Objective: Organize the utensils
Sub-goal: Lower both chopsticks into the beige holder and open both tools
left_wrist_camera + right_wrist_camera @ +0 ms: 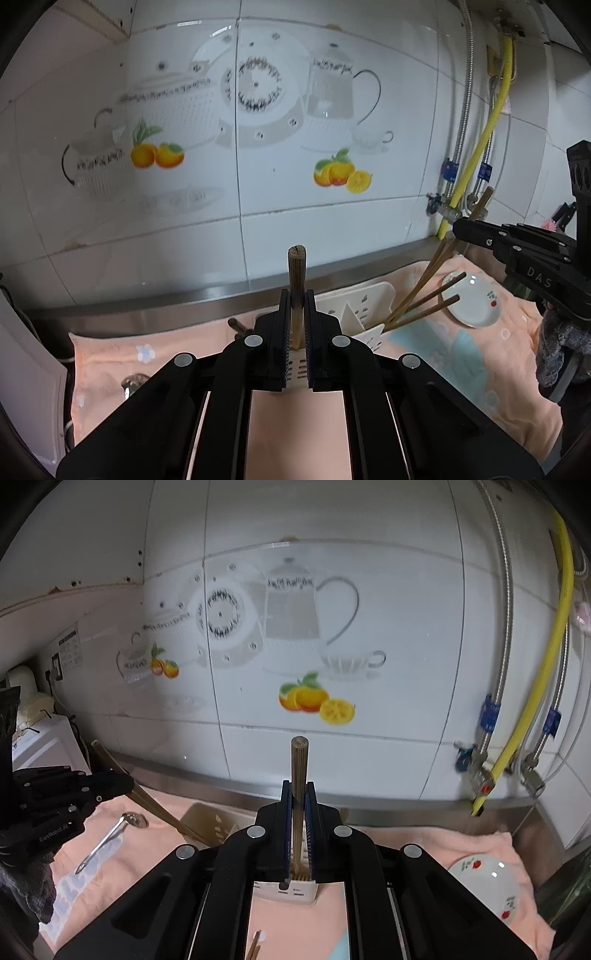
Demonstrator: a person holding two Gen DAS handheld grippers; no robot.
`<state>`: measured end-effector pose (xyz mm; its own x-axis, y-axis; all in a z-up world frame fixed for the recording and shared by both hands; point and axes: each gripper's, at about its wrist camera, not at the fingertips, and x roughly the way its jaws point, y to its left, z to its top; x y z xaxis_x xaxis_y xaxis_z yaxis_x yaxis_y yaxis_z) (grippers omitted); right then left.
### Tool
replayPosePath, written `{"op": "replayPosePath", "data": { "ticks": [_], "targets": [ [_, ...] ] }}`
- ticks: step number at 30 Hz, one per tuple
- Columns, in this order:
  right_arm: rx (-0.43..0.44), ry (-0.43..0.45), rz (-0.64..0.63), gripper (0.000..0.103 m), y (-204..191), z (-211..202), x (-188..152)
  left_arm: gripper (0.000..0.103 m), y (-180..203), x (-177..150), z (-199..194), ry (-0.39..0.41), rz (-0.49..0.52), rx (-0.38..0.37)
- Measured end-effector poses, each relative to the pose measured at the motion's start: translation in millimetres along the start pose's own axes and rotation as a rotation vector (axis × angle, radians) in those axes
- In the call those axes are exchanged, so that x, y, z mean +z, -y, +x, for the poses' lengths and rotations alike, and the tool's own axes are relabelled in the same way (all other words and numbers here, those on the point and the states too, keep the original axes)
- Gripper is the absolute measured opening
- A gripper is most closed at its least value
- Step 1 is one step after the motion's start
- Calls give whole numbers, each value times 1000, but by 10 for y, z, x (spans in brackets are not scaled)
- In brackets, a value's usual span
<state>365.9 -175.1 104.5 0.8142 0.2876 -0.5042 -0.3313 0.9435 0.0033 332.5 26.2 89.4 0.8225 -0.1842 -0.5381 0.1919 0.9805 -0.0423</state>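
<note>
With the white utensil holder [364,314] as the landmark, the scene runs from left to right across a peach towel [461,354] spread on the tabletop. Far left of the holder, in the right wrist view, a metal spoon [107,840] lies flat on the towel, apart from everything else. Just right of it, the left gripper [296,317] is pinching a wooden chopstick [296,280], its jaws pressed against the stick's sides; the stick stands upright with its blunt end up, directly in front of the holder's left part. In the holder itself, several chopsticks [424,302] lean out toward the right. The right gripper [298,812] hangs right over the holder, clamped on a second chopstick [299,775], also upright, whose lower end reaches down at the holder's rim; whether it touches the bottom cannot be told. To the right of the holder, a small white plate [474,301] with a red fruit print rests on the towel, well apart from both grippers.
</note>
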Motion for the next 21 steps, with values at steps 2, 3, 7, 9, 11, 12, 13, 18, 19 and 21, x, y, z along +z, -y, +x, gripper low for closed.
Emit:
{"op": "replayPosePath", "data": {
  "ticks": [2, 3, 7, 9, 11, 12, 13, 18, 19, 21],
  "targets": [
    [-1, -9, 1, 7, 6, 44, -35, 6, -17, -15, 24, -8, -5, -1],
    [0, -12, 4, 7, 10, 56, -48, 6, -22, -24, 32, -11, -3, -2],
    [-2, -31, 5, 7, 15, 115, -85, 6, -33, -18, 53, -18, -8, 4],
    [-3, -34, 8, 7, 18, 128, -95, 6, -33, -18, 61, -20, -9, 1],
    [-2, -39, 11, 7, 23, 143, -104, 7, -28, -22, 65, -21, -8, 8],
    [-3, -41, 12, 7, 27, 150, -105, 7, -30, -25, 65, -22, -9, 8],
    [-2, -43, 14, 7, 35, 155, -106, 7, -30, -28, 62, -22, -9, 7],
    [0, -37, 17, 7, 39, 127, -114, 16, -52, -34, 60, -27, -18, 11],
    [-3, -32, 16, 9, 38, 114, -114, 22, -59, -33, 50, -23, -20, 9],
    [0, -24, 17, 16, 37, 72, -112, 35, -58, -35, 12, -6, -15, 17]
  ]
}}
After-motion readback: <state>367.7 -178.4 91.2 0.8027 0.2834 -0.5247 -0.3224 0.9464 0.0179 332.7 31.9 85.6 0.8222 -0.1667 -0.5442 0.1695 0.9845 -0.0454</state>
